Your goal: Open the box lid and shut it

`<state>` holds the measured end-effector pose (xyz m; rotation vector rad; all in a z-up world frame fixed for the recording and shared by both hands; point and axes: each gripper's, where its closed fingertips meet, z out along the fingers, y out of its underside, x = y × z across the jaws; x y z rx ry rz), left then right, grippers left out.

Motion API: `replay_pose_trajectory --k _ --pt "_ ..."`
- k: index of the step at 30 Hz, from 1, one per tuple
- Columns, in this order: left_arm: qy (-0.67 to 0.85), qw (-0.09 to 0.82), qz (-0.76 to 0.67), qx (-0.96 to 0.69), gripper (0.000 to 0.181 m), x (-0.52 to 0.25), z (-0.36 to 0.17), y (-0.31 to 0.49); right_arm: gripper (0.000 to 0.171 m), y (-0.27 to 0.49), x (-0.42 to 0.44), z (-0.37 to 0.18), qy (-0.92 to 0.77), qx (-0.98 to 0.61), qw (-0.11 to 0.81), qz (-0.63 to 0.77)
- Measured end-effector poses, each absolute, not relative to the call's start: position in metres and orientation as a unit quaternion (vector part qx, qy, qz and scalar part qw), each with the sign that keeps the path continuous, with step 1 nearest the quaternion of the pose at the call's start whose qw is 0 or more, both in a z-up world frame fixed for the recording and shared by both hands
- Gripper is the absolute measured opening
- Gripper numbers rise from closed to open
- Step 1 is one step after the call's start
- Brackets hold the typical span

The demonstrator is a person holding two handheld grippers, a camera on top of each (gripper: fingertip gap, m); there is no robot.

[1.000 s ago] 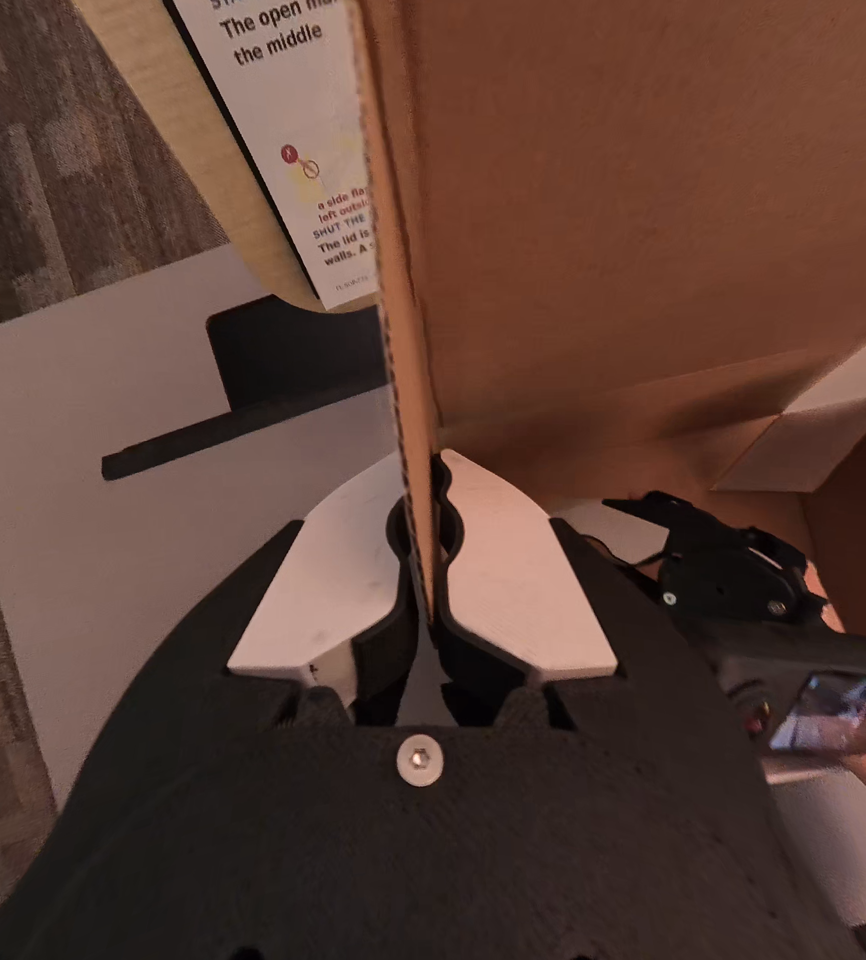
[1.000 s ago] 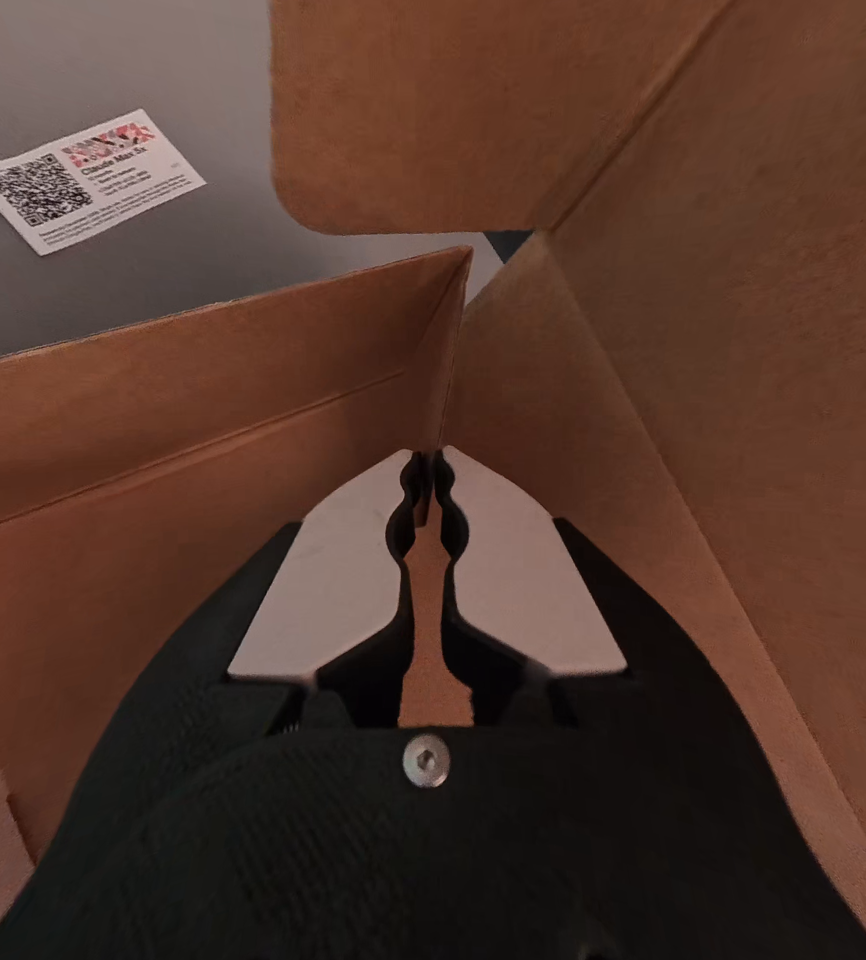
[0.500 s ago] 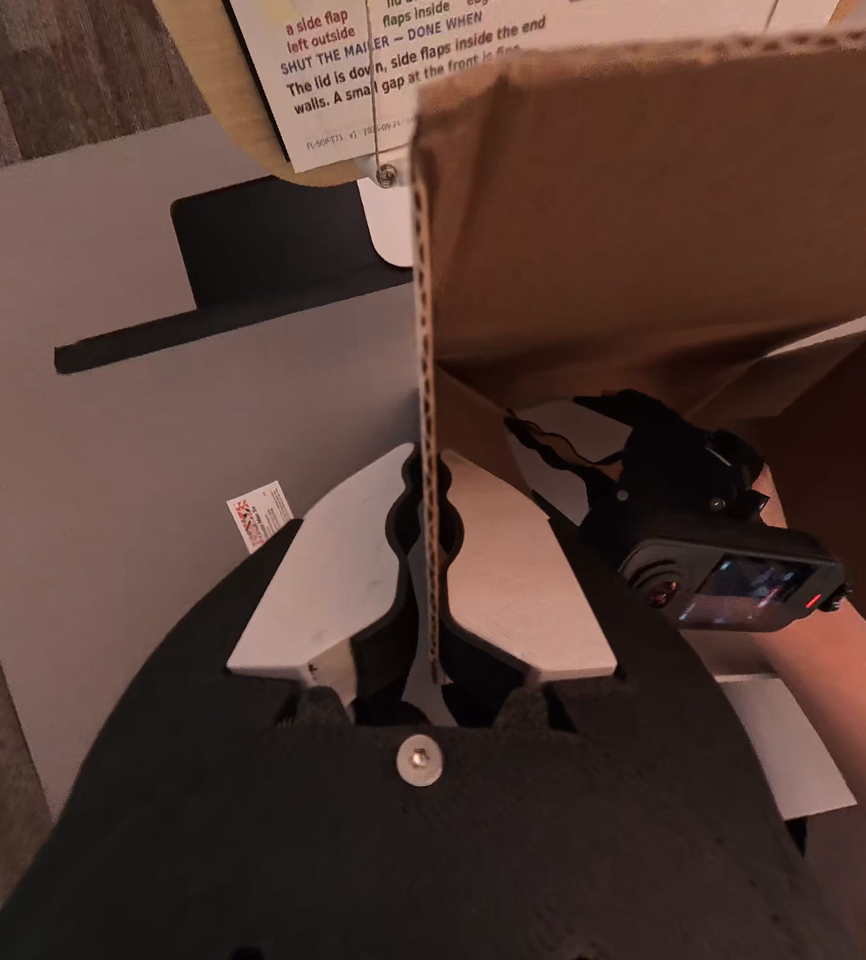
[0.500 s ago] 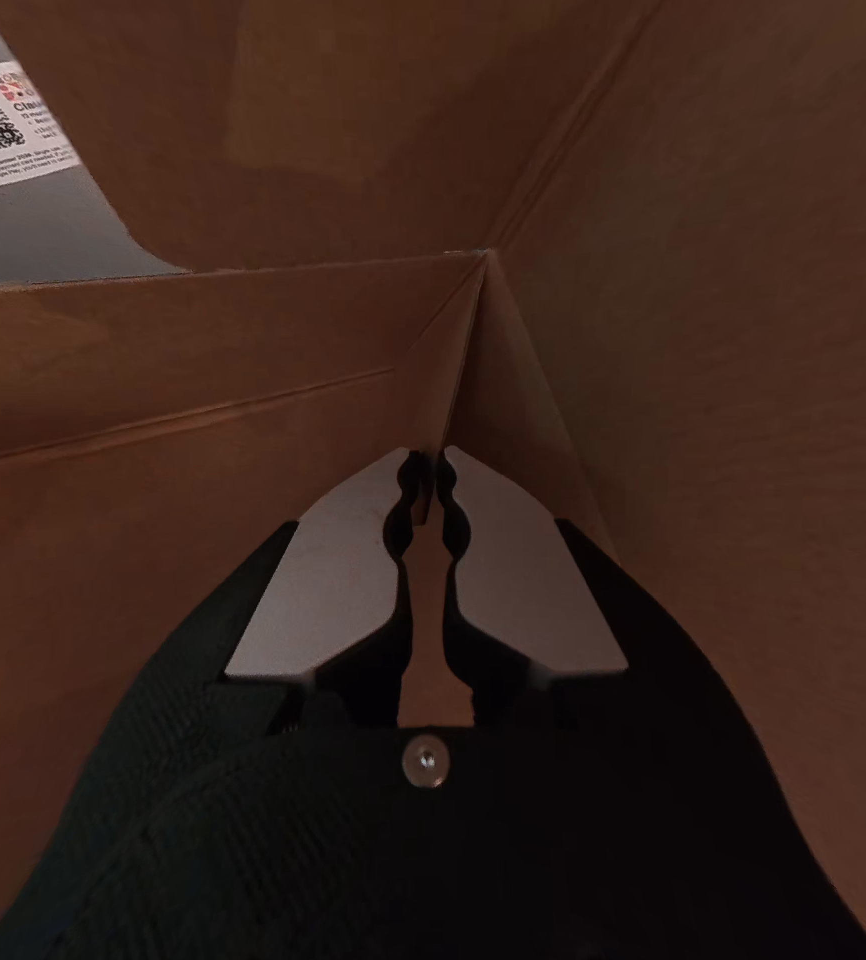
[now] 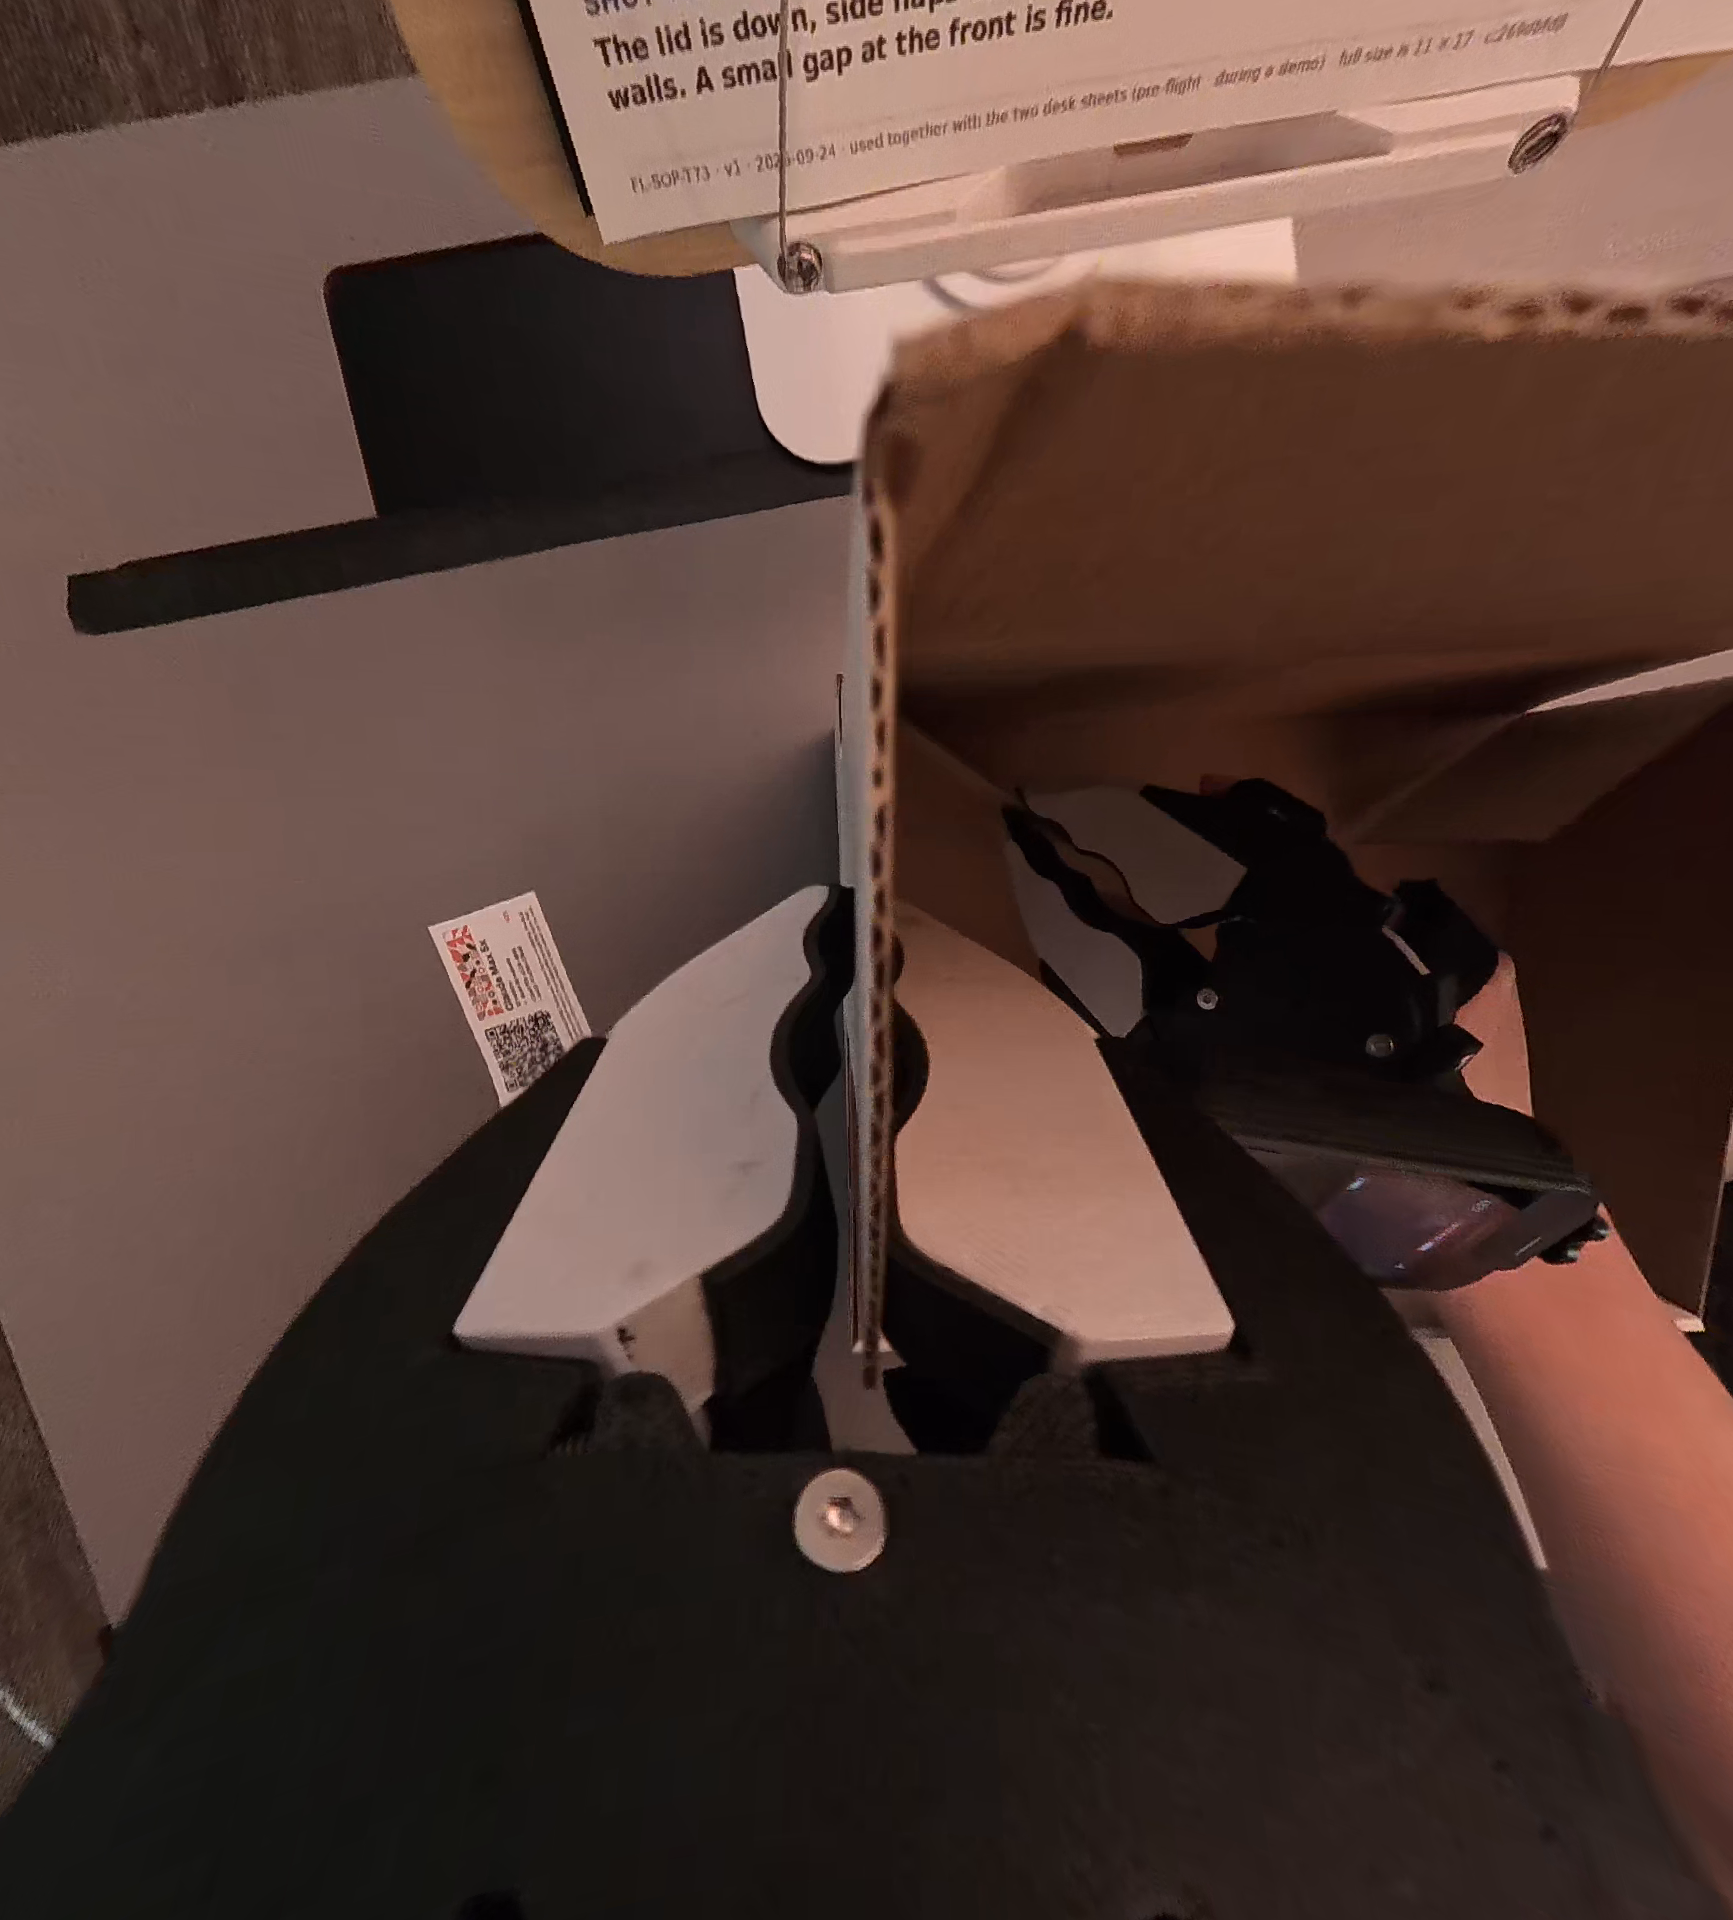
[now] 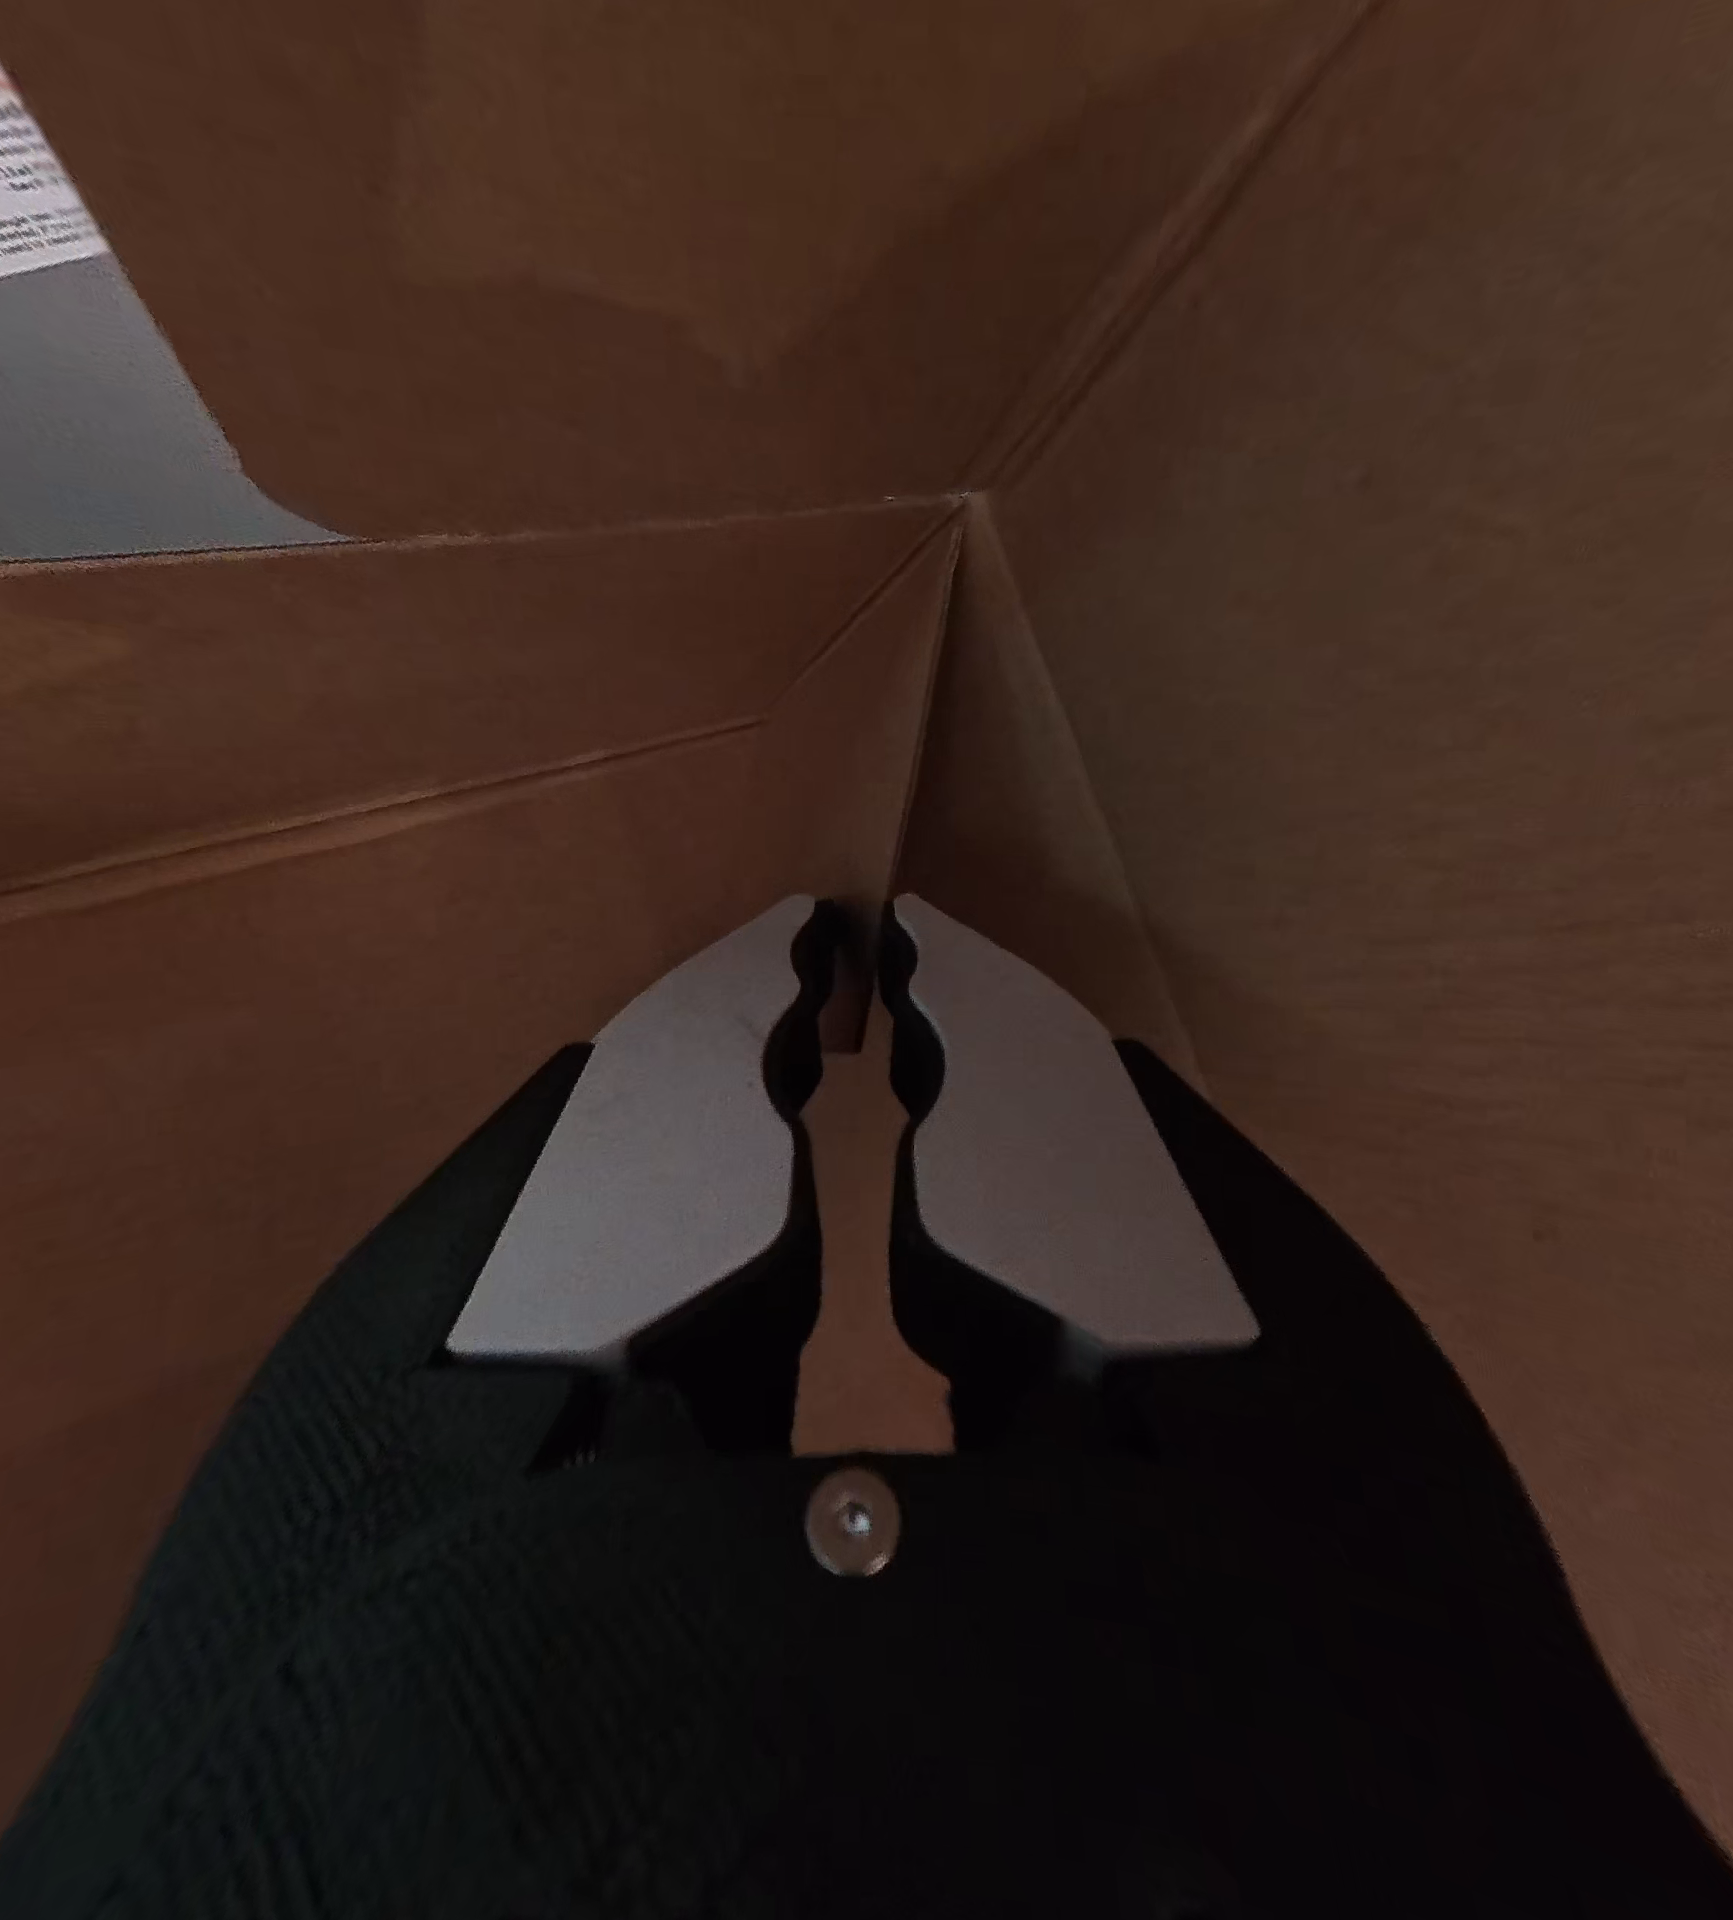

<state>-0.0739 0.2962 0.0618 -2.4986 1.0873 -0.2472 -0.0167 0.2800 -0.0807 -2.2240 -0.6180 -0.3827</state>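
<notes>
Inside the cardboard box [image 6: 426, 1039], right gripper [image 6: 857, 914] nearly closed – gripping nothing; left gripper [image 5: 867, 935] clamps lid edge [image 5: 877, 831] (upright).

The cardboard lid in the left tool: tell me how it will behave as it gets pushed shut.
The lid is probably stiff: its corrugated edge runs straight through the left tool. It is likely light, since one pinch holds it raised. It should hinge at its fold rather than flop, though hard squeezing could crush the fluting.

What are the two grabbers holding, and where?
The left gripper pinches the lid by its side edge. The right gripper sits inside the box, nearly closed, gripping nothing visible.
</notes>
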Motion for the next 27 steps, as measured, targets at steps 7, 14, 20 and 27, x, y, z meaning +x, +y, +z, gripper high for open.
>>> replay_pose_trajectory --k 7,14,20,27 --pt "0.384 0.183 -0.081 -0.902 0.002 -0.073 0.063 0.297 0.008 0.28 -0.017 -0.081 -0.23 -0.878 0.403 -0.117" --pt "0.385 0.152 -0.085 -0.907 0.002 -0.07 0.066 0.303 0.009 0.282 -0.017 -0.081 -0.224 -0.875 0.411 -0.122" --pt "0.393 0.155 -0.074 -0.903 0.002 -0.07 0.063 0.301 0.009 0.283 -0.016 -0.082 -0.219 -0.874 0.418 -0.116" --pt "0.399 0.172 -0.092 -0.896 0.003 -0.087 0.05 0.286 0.009 0.283 -0.015 -0.082 -0.215 -0.875 0.418 -0.113"
